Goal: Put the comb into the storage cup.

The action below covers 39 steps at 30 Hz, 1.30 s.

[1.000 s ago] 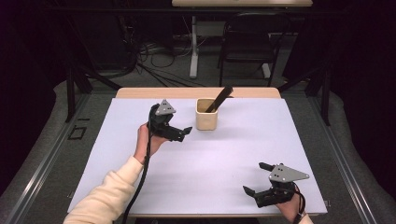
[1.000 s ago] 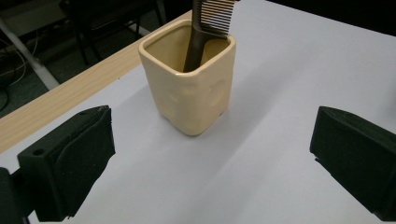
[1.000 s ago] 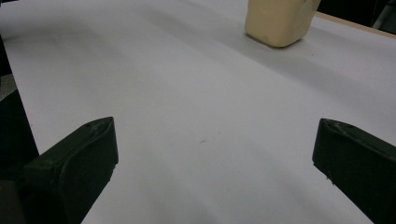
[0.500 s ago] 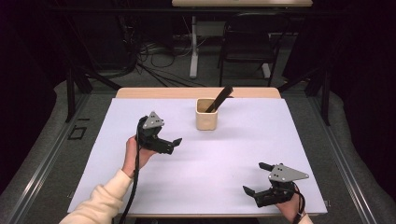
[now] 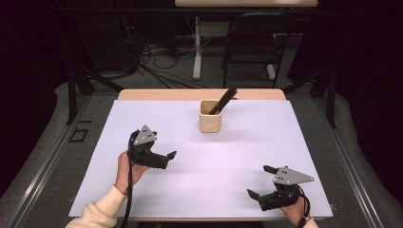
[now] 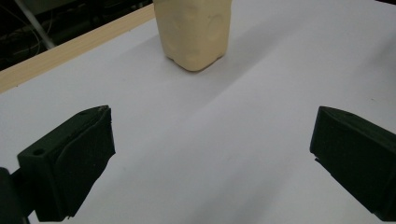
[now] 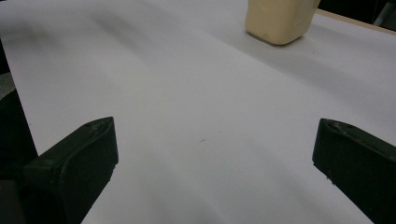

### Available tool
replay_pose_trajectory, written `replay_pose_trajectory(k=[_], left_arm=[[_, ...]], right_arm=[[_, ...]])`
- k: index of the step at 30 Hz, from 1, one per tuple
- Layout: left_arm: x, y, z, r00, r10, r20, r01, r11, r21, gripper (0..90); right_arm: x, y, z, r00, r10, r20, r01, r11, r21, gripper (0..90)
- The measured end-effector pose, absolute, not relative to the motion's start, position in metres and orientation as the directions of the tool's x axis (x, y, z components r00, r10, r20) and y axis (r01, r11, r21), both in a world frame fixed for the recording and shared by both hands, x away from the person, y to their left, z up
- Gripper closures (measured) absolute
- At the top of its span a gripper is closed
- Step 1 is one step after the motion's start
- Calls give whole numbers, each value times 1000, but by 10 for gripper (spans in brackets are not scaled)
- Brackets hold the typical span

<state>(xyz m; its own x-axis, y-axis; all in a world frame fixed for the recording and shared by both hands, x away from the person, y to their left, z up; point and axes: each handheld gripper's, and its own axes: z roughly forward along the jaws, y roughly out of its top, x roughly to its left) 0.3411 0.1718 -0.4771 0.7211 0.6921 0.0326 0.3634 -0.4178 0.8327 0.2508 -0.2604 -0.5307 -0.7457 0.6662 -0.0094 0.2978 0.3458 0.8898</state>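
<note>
A cream cup (image 5: 210, 117) stands upright at the back middle of the white table cover (image 5: 247, 152), with a black tool (image 5: 224, 100) leaning out of it to the right. My left gripper (image 5: 169, 158) is held at the left of the cover, well short of the cup, open and empty. Its view shows the cup (image 6: 196, 32) ahead between wide jaws (image 6: 212, 154). My right gripper (image 5: 257, 180) rests near the front right edge, open, nothing in it. In its view the cup (image 7: 280, 18) stands far off at upper right, beyond the open gripper (image 7: 215, 158).
A bare wooden strip (image 5: 199, 94) of the table runs along the far edge. Behind it are a dark chair (image 5: 251, 52), a white post (image 5: 196, 47) and cables on the floor. Metal rails (image 5: 43, 161) flank the table.
My left gripper has drawn back from beside the cup toward the front left. The right gripper has stayed where it was.
</note>
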Motion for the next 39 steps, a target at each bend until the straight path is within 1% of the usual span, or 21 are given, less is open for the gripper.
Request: replay_pose_trajectory(k=[3,16,22,39], left_arm=[[334,175,-479,717,696,43,357,-420,835,0],[311,193,-492,696,717,28,357,-380,853,0],[303,197,-499,692,721,31,358,-380,853,0],[276,212,-508,669,743,33,347,-351,870,0]], right_arm=[[251,-260,-531,-745,667,-10,299,346,889,0],[251,-260,-531,-742,670,-9,302,346,888,0],[251,-260,-531,-745,668,-7,303,347,887,0],[251,-261,-531,-746,666,-8,303,350,886,0]])
